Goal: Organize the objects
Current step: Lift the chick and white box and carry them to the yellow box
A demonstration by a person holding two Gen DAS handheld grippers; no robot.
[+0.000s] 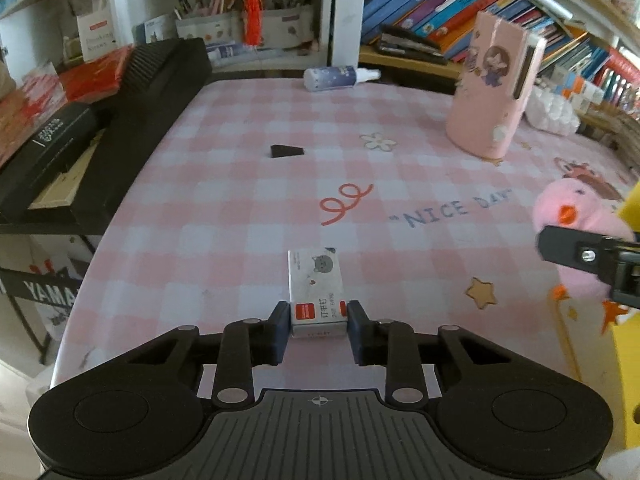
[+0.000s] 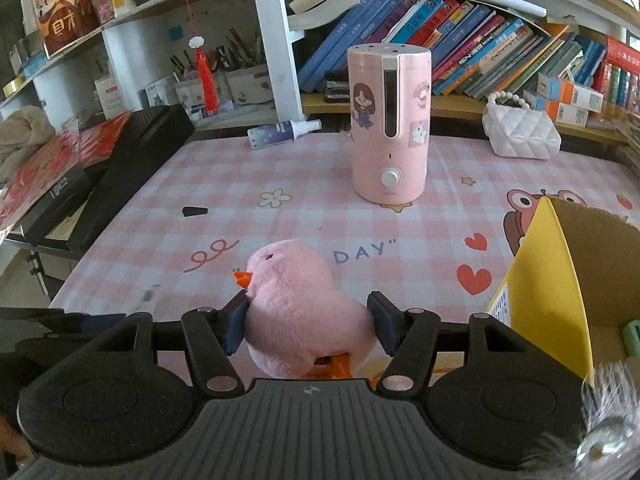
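Note:
In the left wrist view my left gripper (image 1: 319, 330) has its pads on both sides of a small white staple box (image 1: 316, 292) that lies on the pink checked tablecloth (image 1: 240, 184). In the right wrist view my right gripper (image 2: 310, 326) is shut on a pink plush duck (image 2: 298, 304) with an orange beak, held just above the cloth. The duck (image 1: 576, 220) and the right gripper's finger (image 1: 568, 250) also show at the right edge of the left wrist view. An open yellow cardboard box (image 2: 560, 280) stands right of the duck.
A pink humidifier (image 2: 390, 124) stands mid-table. A spray bottle (image 2: 280, 132) lies at the back. A small black wedge (image 2: 195, 211) lies left of centre. A black keyboard (image 2: 132, 160) lines the left edge. A white quilted bag (image 2: 520, 132) sits back right, below bookshelves.

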